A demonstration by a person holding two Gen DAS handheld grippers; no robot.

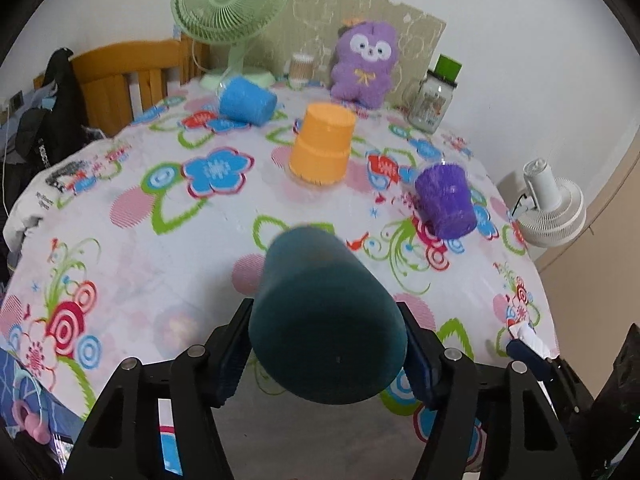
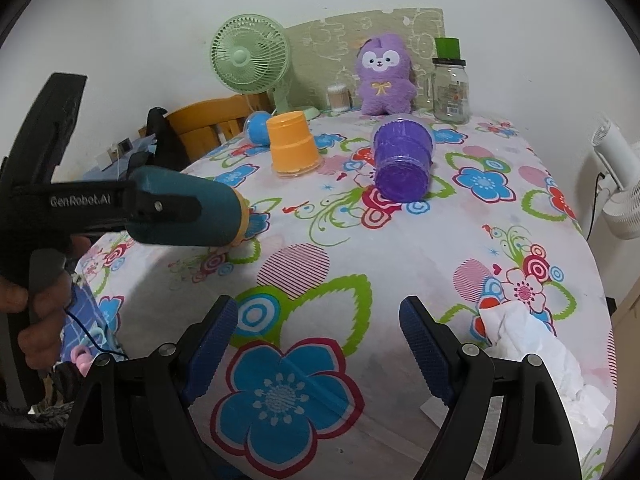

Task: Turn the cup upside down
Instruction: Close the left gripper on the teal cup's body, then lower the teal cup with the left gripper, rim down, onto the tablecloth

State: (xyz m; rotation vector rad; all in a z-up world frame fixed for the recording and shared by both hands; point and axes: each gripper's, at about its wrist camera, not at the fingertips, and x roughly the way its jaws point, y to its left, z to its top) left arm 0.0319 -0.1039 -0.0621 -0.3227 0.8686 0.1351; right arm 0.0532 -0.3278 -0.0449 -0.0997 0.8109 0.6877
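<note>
Cup: teal cup (image 1: 326, 320) lower centre, I'm holding it sideways for flipping.
Left gripper (image 1: 326, 344): clamped on it.
Right gripper (image 2: 318, 344): wide, empty.

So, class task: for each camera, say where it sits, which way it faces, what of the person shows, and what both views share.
Left wrist: on the left gripper, facing the far wall, fingers clamping the teal cup.
Right wrist: on the open right gripper, facing the same wall; a hand holds the left gripper.
Shared: orange cup, purple cup, fan, plush.
</note>
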